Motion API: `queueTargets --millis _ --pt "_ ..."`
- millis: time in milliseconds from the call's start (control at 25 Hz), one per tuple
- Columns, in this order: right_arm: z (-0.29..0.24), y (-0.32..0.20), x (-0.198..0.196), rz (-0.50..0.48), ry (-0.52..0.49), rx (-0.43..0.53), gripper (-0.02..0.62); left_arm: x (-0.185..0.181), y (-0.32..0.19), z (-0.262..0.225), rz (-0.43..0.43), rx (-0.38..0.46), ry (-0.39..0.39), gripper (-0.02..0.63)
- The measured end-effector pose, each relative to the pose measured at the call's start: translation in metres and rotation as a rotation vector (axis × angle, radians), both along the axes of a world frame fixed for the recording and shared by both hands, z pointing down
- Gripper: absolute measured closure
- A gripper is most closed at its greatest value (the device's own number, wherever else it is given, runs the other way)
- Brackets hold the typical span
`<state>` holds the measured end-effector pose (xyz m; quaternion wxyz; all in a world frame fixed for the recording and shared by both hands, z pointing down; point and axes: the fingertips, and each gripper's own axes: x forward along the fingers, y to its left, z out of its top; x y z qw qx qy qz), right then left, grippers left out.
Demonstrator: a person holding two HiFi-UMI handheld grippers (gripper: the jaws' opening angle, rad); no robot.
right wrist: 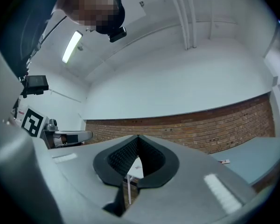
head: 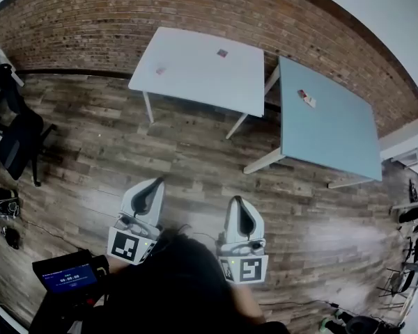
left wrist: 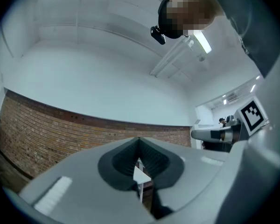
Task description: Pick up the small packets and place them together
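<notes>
step: seemingly approaching, nothing being carried yet | left claw point(head: 154, 184) and right claw point(head: 239, 200): both sitting fully closed, gripping nothing | red packet point(head: 222, 53) and pink packet point(head: 160, 69): lying apart on the white counter point(head: 195, 85) | third packet point(head: 306, 99): lying on the blue counter point(head: 334, 138) | next: likely needing to be stepping closer and opening a claw over one packet

A dark packet point(head: 222, 53) and pink packet point(head: 160, 69) lie on white table point(head: 195, 82), red-white packet point(head: 306, 98) on blue table point(head: 331, 134).
</notes>
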<state>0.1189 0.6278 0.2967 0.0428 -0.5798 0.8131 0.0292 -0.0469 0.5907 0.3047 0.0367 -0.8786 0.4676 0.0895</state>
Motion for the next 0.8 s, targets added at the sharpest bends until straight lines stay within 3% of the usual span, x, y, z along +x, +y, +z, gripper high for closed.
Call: queueTargets --millis 320,640,800 --pt "0.026 -0.003 0.013 -0.088 -0.034 -0.105 0.594 0.001 -0.003 0.006 -0.086 -0.011 -0.015 0.606" --pt "0.026 -0.029 0.018 -0.064 0.001 -0.085 0.594 -0.012 -0.026 0.014 -0.114 -0.046 -0.017 0.606" --pt "0.029 -0.057 0.015 -0.038 0.011 -0.081 0.594 -0.012 -0.054 0.022 -0.087 -0.054 -0.009 0.606"
